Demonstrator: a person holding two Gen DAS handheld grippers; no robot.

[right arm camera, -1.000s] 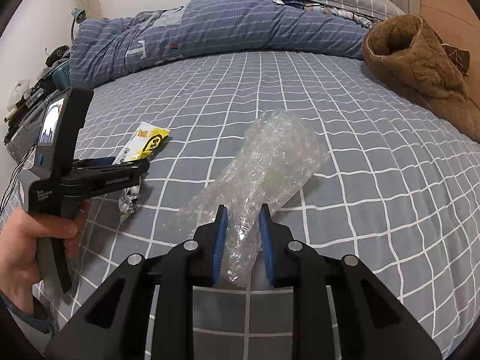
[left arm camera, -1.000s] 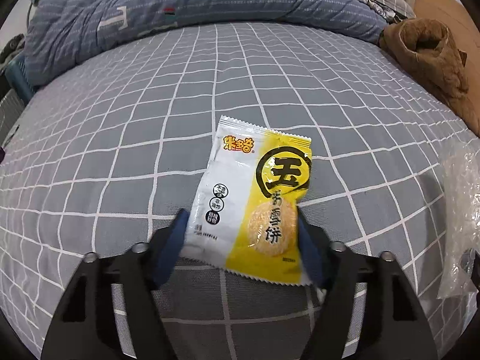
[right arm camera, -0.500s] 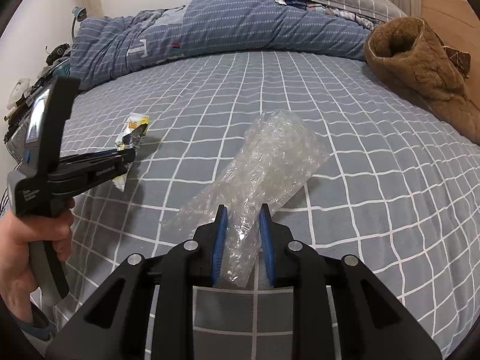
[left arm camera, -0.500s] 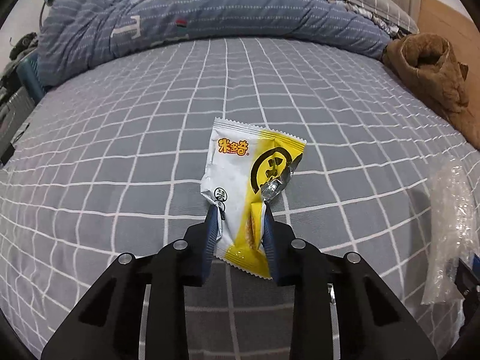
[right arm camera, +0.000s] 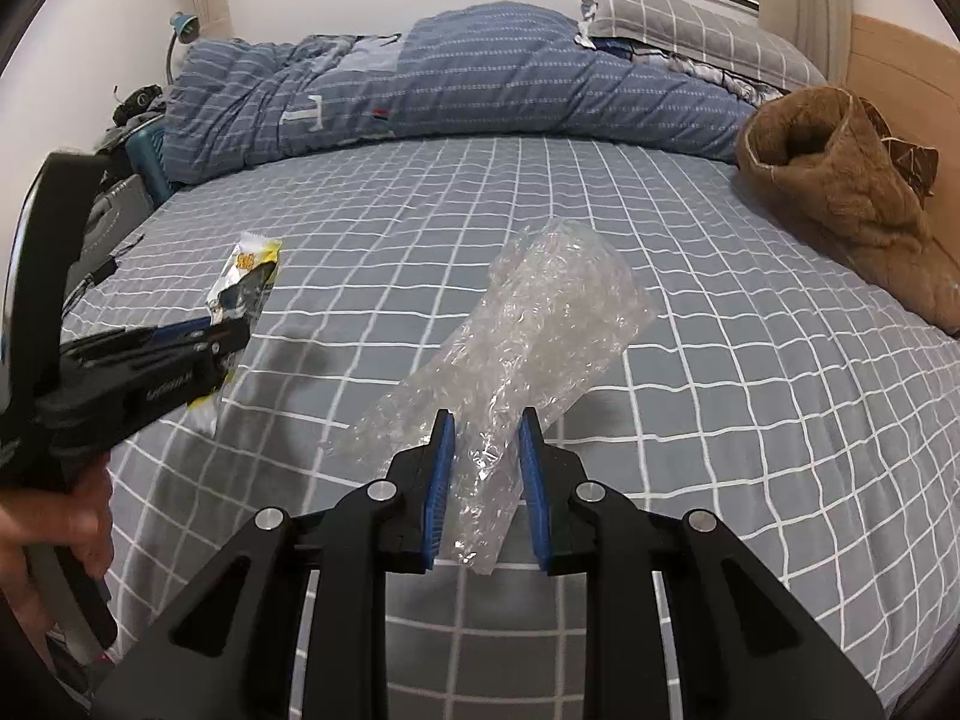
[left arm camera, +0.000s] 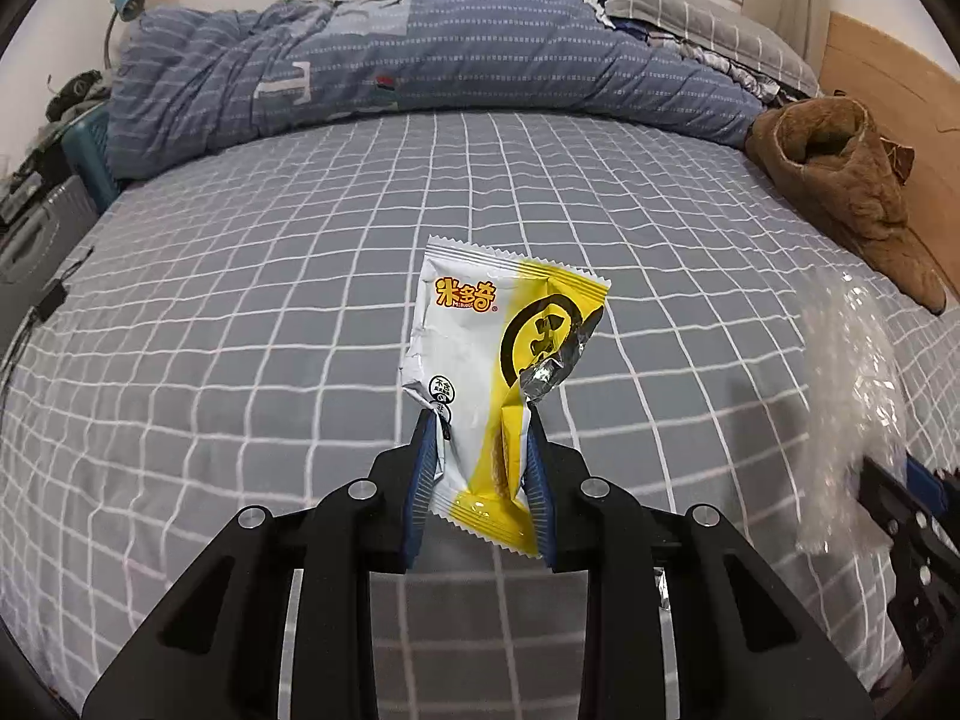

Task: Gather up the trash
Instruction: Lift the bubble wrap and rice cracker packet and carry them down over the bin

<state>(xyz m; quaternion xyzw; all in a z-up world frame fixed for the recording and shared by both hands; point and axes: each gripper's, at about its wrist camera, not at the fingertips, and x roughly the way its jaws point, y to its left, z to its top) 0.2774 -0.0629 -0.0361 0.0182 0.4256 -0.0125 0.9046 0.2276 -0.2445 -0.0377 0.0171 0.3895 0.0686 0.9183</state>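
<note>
A white and yellow snack wrapper (left arm camera: 480, 360), crumpled and torn open at its right side, hangs above the grey checked bed sheet (left arm camera: 240, 312). My left gripper (left arm camera: 477, 426) is shut on its lower end. In the right wrist view the same wrapper (right arm camera: 243, 282) sticks out of the left gripper (right arm camera: 237, 336), held by a hand at the left edge. My right gripper (right arm camera: 483, 426) is shut on a clear bubble-wrap bag (right arm camera: 528, 324), lifted off the sheet. That bubble wrap (left arm camera: 852, 408) also shows at the right edge of the left wrist view.
A rolled blue striped duvet (right arm camera: 468, 78) lies along the far side of the bed, with grey checked pillows (right arm camera: 690, 30) behind it. A brown fleece garment (right arm camera: 840, 186) sits at the right by the wooden headboard. Dark cases and cables crowd the left bedside (left arm camera: 36, 222).
The left jaws closed on the flat-lying wrapper and lifted it off the sheet, crumpling it. The right gripper rose a little with the bubble wrap. More of the room shows.
</note>
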